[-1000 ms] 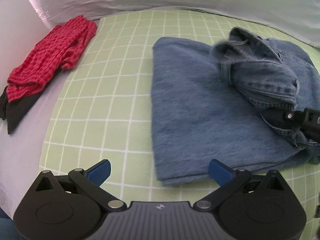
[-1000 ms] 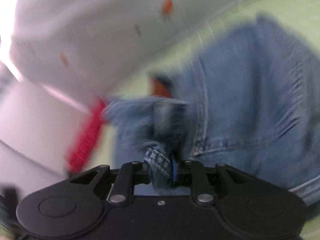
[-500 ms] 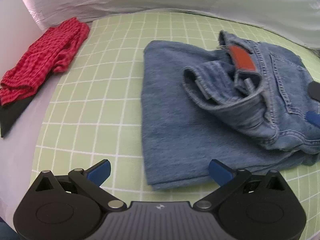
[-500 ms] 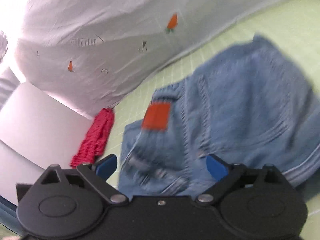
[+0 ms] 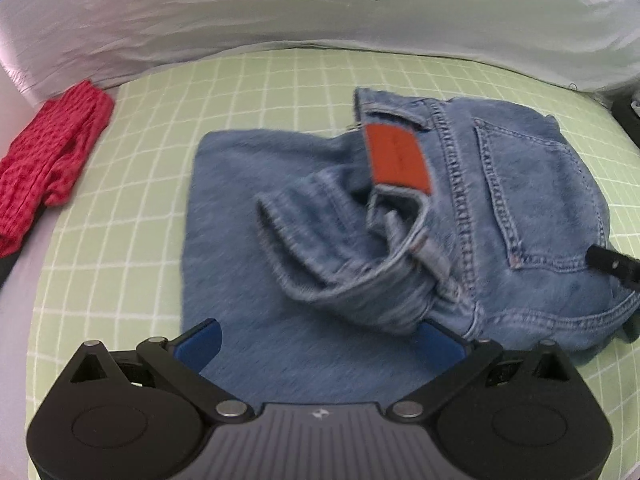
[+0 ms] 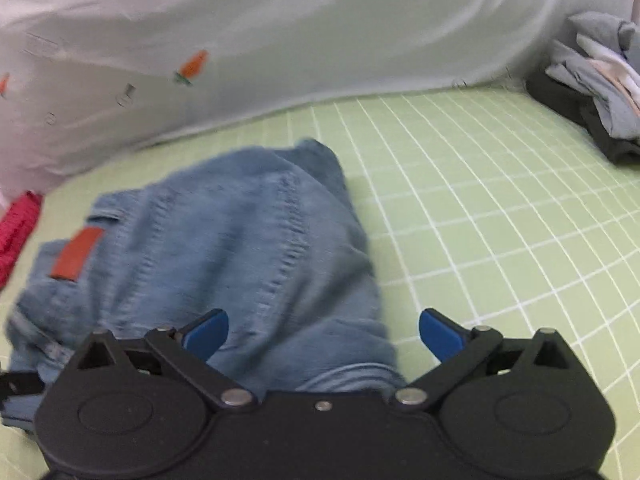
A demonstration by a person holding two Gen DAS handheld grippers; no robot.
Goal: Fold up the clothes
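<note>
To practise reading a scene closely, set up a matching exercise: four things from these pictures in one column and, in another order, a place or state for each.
Things:
1. jeans
2. red cloth
3. grey and black clothes
4. right gripper

Places or states:
A. piled at the far right of the green sheet
B. jaws opening, nothing pinched
C. at the sheet's left edge
D. rumpled in the middle, orange patch up

Pairs: 1-D, 2-C, 3-A, 4-B

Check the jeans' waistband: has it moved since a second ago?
Yes. The waistband has flopped open, exposing the orange patch; the jeans stay on the green sheet.
</note>
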